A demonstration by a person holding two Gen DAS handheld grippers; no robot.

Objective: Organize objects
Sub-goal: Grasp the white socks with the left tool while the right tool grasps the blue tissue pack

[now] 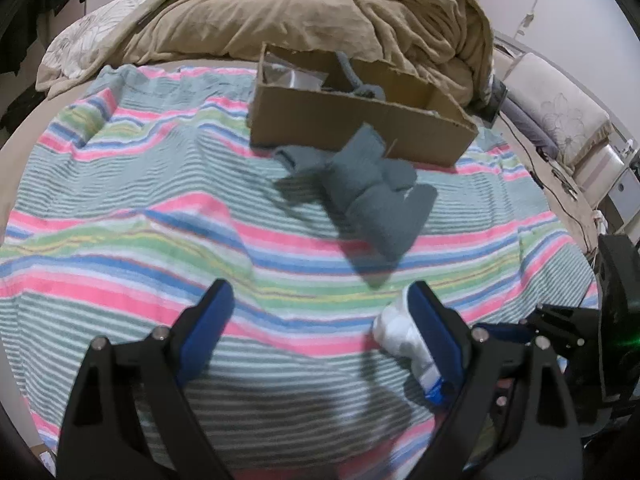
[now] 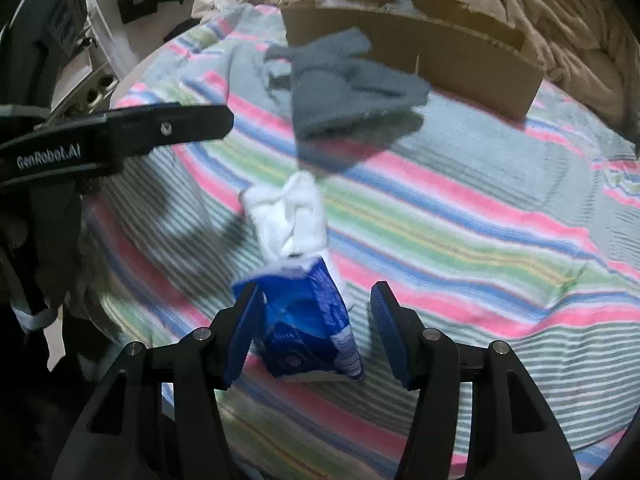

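While both tools gape, a blue tissue pack trails crumpled white tissue.

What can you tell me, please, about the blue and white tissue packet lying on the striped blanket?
The blue and white tissue packet looks like a soft plastic pack, crumpled, with white print on blue. White tissue bunches out of its far end. It lies on the striped blanket, pointing toward the grey socks and cardboard box. It sits between the open jaws of the right gripper, close against one blue pad; whether that pad touches it is unclear. The other pad stands clear.
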